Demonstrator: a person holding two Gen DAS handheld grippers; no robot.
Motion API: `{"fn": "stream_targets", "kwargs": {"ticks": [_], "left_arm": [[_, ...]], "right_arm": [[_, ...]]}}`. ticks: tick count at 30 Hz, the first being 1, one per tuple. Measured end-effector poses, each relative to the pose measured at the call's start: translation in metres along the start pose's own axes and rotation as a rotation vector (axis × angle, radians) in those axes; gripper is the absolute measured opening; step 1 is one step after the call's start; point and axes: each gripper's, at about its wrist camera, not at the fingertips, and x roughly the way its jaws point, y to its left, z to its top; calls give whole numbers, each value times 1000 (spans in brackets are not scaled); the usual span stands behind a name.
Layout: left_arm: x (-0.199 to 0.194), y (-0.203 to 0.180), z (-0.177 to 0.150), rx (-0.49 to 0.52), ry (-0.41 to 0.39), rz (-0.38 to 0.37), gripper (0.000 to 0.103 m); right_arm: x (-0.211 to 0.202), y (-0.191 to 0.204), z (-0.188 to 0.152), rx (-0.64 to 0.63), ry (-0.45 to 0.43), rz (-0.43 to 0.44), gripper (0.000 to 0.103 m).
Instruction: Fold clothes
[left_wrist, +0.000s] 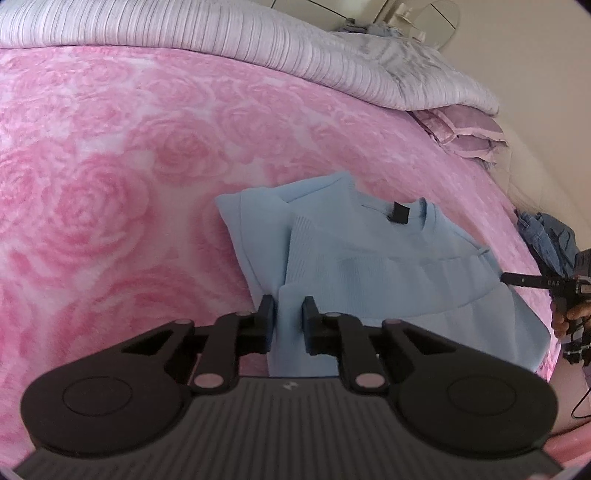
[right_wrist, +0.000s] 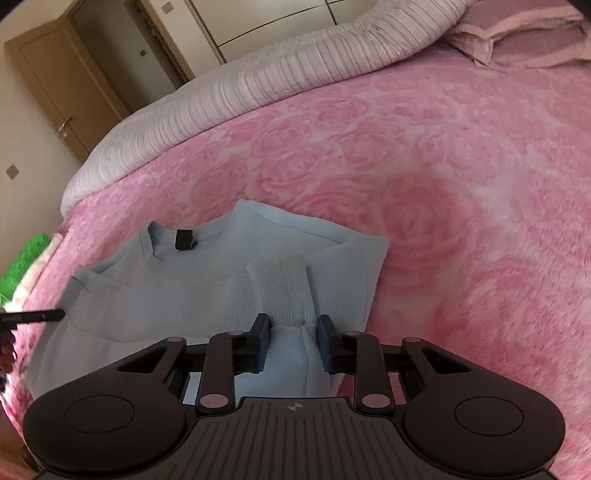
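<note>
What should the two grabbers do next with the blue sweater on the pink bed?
Probably lift both bottom corners together and carry them toward the collar. Each gripper, left and right, already has a bunch of the blue sweater hem between its jaws, and the sleeves look folded in, so folding the bottom half up seems the next step.

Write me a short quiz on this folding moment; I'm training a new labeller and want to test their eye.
1. True or false: the light blue sweater lies with both sleeves spread flat out to the sides.
2. What sits between the fingers of the left gripper? A) sweater fabric B) a sock C) nothing
3. What dark item sits inside the collar?

Key: 1 false, a ribbed cuff lies folded over the chest; 2 A; 3 a black tag.
</note>
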Motion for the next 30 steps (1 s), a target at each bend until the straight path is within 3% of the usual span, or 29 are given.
{"fn": "stream_targets", "kwargs": {"ticks": [1, 6, 7, 8, 9, 11, 13, 21, 24, 28, 30], "left_arm": [[1, 2, 0, -14, 4, -2, 17], [9, 13, 0, -92, 11, -46, 26], [9, 13, -1, -92, 9, -48, 24], [10, 13, -1, -92, 7, -49, 16], [10, 13, -2, -89, 5, -49, 13], [5, 8, -2, -59, -5, -39, 10], [-2, 1, 0, -29, -20, -20, 9], [-31, -44, 8, 167, -97, 55, 10], [-21, -47, 11, 200, -52, 93, 12], [5, -27, 4, 113, 29, 132, 13], [-4, -23, -1, 64, -8, 100, 12]], "right_arm": [[2, 0, 0, -11, 2, -8, 37], [12, -6, -2, 7, 1, 31, 42], [12, -6, -2, 8, 2, 37, 42], [11, -6, -2, 9, 2, 42, 42], [11, -6, -3, 4, 6, 43, 36], [8, -6, -3, -5, 11, 53, 24], [-1, -5, -1, -6, -18, 62, 21], [-41, 31, 15, -162, -199, 42, 19], [-45, 42, 22, -222, -223, 26, 19], [-14, 35, 17, -198, -114, -37, 19], [-2, 29, 7, -171, -76, -75, 19]]}}
